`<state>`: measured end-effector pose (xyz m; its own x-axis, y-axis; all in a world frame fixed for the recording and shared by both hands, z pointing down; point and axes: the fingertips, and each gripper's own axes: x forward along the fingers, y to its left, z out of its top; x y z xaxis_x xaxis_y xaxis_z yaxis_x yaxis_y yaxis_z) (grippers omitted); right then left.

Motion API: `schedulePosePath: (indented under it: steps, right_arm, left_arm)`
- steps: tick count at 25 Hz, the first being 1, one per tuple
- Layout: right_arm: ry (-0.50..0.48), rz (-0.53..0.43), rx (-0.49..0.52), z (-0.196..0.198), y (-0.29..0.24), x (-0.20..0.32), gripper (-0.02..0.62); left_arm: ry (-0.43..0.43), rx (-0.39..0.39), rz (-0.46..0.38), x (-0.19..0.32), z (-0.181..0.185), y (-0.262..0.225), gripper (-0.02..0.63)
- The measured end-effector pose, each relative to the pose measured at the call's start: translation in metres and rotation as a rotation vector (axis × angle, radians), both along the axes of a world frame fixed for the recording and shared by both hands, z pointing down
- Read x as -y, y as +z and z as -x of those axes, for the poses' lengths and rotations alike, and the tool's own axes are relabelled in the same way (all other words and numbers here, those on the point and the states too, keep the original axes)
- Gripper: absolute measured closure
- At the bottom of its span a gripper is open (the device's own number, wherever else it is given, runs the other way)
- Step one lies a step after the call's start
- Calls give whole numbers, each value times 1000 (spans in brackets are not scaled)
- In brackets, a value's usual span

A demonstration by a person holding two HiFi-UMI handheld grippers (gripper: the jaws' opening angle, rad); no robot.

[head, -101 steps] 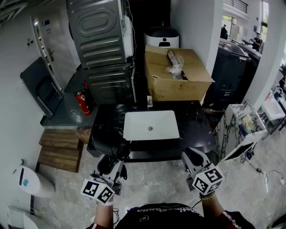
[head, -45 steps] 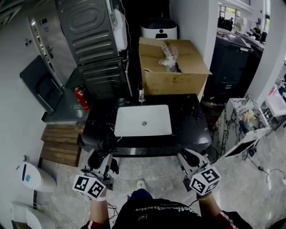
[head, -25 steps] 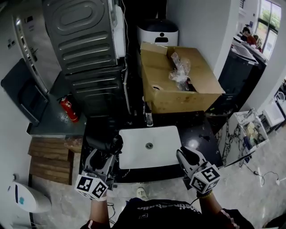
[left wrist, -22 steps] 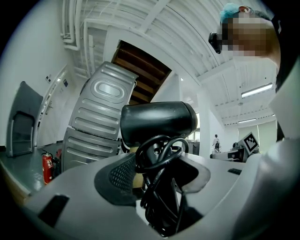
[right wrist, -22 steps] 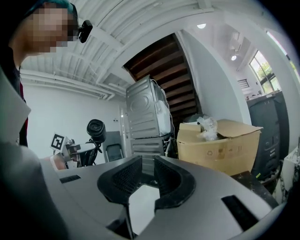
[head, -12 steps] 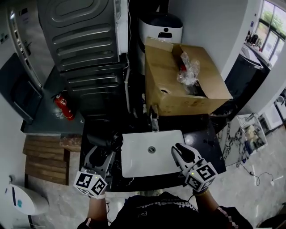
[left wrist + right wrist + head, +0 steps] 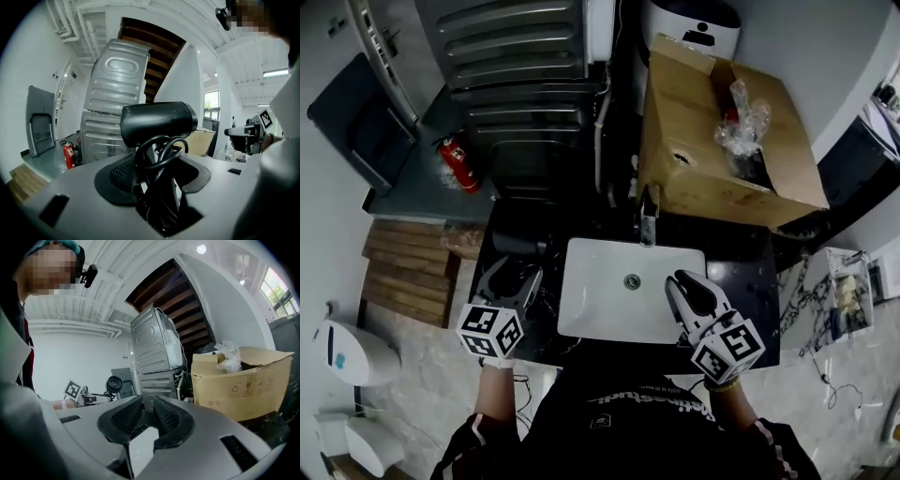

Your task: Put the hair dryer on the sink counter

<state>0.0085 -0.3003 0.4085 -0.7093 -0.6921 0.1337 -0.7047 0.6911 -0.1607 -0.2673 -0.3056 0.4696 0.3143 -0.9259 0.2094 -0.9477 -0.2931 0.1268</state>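
The left gripper [image 7: 516, 277] is clenched on the handle of the hair dryer [image 7: 158, 121], jaws set wide because the handle is bundled with its own coiled cord [image 7: 161, 149]. Gripping over the loops keeps the cable from trailing or catching on the way down. The barrel stands above the jaws, lying crosswise to them, so the heavy end is carried on top and the handle can be lowered first. Seen from the head view, the dryer sits over the left end of the black sink counter [image 7: 745, 281], just left of the white basin [image 7: 609, 300] and nearer than the faucet [image 7: 649, 220]. That spot looks chosen to keep it on flat stone rather than in the bowl. Whether it already rests on the stone or hangs just above it I cannot tell, since black lies on black there. The right gripper [image 7: 689, 289] hovers over the near right edge of the basin with its pads drawn nearly together and nothing between them, apparently held aside as a spare hand. The task seems close to its end, with only the setting down and letting go left.
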Motion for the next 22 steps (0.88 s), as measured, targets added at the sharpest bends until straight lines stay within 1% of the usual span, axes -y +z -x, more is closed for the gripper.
schedulePosePath:
  steps: [3, 5, 11, 14, 19, 22]
  right_arm:
    - [-36, 7, 3, 8, 6, -1, 499]
    - [-65, 28, 10, 15, 14, -3, 500]
    - [-142, 72, 1, 37, 33, -14, 500]
    - [-166, 86, -4, 44, 41, -18, 500]
    - [-185, 108, -15, 51, 50, -25, 499]
    - [-188, 116, -21, 54, 53, -28, 499]
  left_arm:
    - [8, 17, 83, 2, 2, 30, 371]
    - [23, 26, 155, -1, 0, 56, 371]
    - [45, -13, 375, -21, -7, 129, 371]
    - [37, -8, 469, -29, -4, 157, 371]
    - [56, -7, 564, -23, 7, 188, 371]
    - [68, 25, 621, -15, 11, 198, 371]
